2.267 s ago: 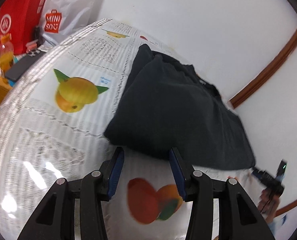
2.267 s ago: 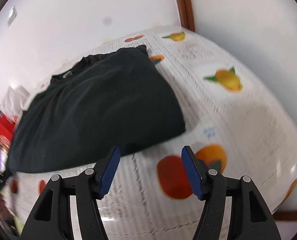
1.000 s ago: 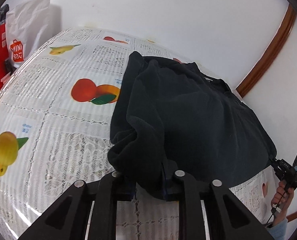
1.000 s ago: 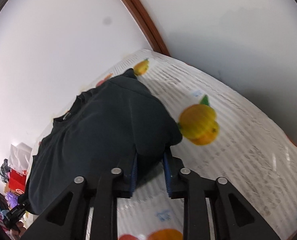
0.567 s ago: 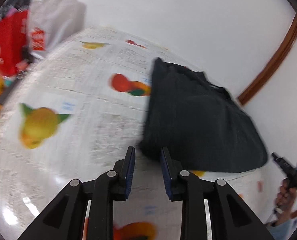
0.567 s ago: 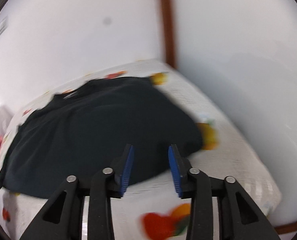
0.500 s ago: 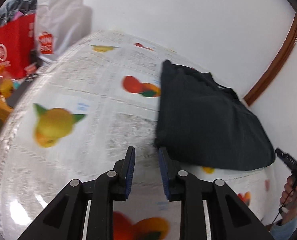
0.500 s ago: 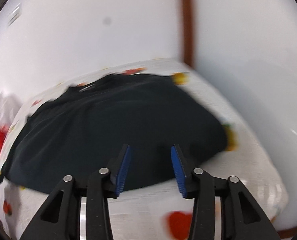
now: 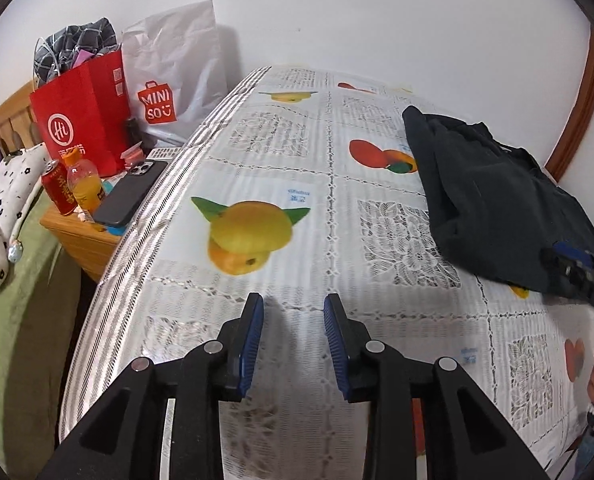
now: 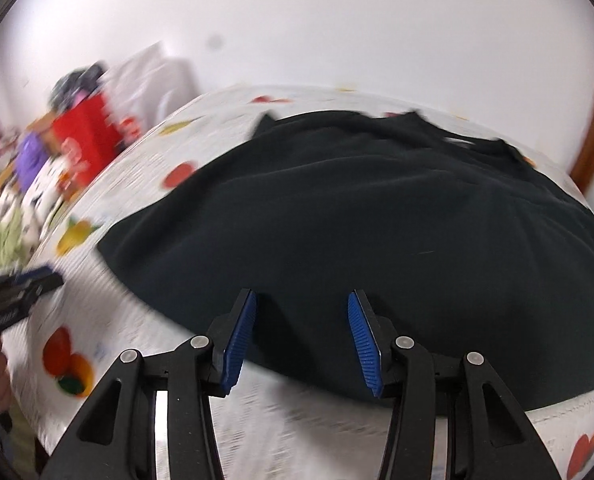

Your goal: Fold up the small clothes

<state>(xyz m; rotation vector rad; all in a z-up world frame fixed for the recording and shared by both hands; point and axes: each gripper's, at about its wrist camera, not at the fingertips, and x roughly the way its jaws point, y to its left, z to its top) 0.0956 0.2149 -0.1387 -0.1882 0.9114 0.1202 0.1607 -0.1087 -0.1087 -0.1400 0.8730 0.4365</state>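
Note:
A black garment [image 10: 357,224] lies folded over on the white table with the fruit-print cloth [image 9: 281,168]. In the left wrist view the garment [image 9: 489,200] sits at the right. My left gripper [image 9: 293,316] hovers over bare cloth well to its left, jaws opening, nothing between the blue pads. My right gripper [image 10: 301,320] hangs above the garment's near edge, jaws opening, no cloth pinched between them. The right gripper's tip [image 9: 577,268] shows at the right edge of the left wrist view, and the left gripper's tip [image 10: 21,288] shows at the left of the right wrist view.
Left of the table stands a wooden side table [image 9: 77,236] with a phone [image 9: 129,192], a can and a juice bottle [image 9: 85,180]. Behind them are a red paper bag [image 9: 81,120] and a white shopping bag [image 9: 173,80]. A white wall runs behind, with a brown trim [image 9: 577,104].
Both grippers let go of the garment's corners after folding them over. The left one drew away leftward over bare cloth; the right one swung across toward the garment's middle edge. Both sets of jaws widened.

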